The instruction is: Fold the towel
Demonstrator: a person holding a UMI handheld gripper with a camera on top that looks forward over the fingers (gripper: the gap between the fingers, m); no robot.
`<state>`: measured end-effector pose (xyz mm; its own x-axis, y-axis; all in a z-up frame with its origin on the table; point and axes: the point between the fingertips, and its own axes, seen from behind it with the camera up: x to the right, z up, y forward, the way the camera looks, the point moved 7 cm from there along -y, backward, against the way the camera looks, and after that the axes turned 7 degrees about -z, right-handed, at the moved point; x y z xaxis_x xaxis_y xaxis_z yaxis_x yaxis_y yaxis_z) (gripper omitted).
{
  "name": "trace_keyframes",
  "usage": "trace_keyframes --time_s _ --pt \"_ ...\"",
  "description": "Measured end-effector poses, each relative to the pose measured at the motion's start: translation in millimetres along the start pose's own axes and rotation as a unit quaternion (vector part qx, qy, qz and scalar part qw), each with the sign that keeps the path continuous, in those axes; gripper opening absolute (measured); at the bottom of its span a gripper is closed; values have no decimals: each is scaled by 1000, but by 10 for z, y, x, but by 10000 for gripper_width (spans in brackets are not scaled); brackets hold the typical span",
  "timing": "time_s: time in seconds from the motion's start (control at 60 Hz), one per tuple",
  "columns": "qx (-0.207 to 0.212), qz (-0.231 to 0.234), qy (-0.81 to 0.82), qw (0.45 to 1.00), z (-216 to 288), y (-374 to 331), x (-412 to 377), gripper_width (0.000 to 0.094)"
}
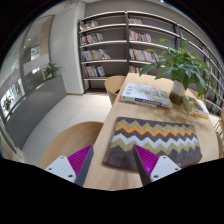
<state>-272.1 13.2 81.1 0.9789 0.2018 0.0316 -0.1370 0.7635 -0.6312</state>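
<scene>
Zigzag-striped towel (155, 141), folded flat

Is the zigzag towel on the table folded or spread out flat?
Cannot tell. The towel lies flat on the table, a neat rectangle just ahead of the open jaws; layering isn't visible.

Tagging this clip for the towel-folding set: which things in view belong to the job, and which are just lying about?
Belongs to the job:
- zigzag towel, lying flat on the wooden table
- gripper, jaws open, tips at the towel's near edge

Just lying about:
- open book beyond the towel
- potted plant
- chair beside the table
- bookshelves in the background
</scene>
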Motion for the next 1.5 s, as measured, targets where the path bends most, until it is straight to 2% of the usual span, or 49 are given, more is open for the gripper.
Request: trace_keyframes --time_s 0.183,0.267,0.367,0.433,0.467,0.517,0.617,0.717,0.8,0.933,1.033,1.117,1.283,1.35,1.45,1.5 --pt "-26 -50 -2 998 162 603 -151 755" --pt "-36 -76 3 996 136 728 -96 686" --pt "-28 -101 5 994 161 767 -20 503" --pt "-34 -124 -3 992 159 773 80 258" --pt "-38 -129 -13 991 154 778 107 168" --pt "-44 -130 -32 990 162 789 136 112" --pt "-55 -123 -55 989 158 786 144 70" --pt "-65 -83 -39 994 206 729 168 41" --pt "-27 -57 -2 998 478 499 372 41" --pt "17 -85 11 996 867 33 1198 40" --pt "27 -101 10 994 875 -103 1835 40" --pt "10 -105 17 994 730 -69 2320 45" --pt "-31 -79 22 996 195 212 2788 110" --pt "-41 -89 21 995 72 204 2882 194" --pt "-26 -122 3 992 159 -38 3009 555" --pt "-7 -128 8 992 343 -229 3026 676"
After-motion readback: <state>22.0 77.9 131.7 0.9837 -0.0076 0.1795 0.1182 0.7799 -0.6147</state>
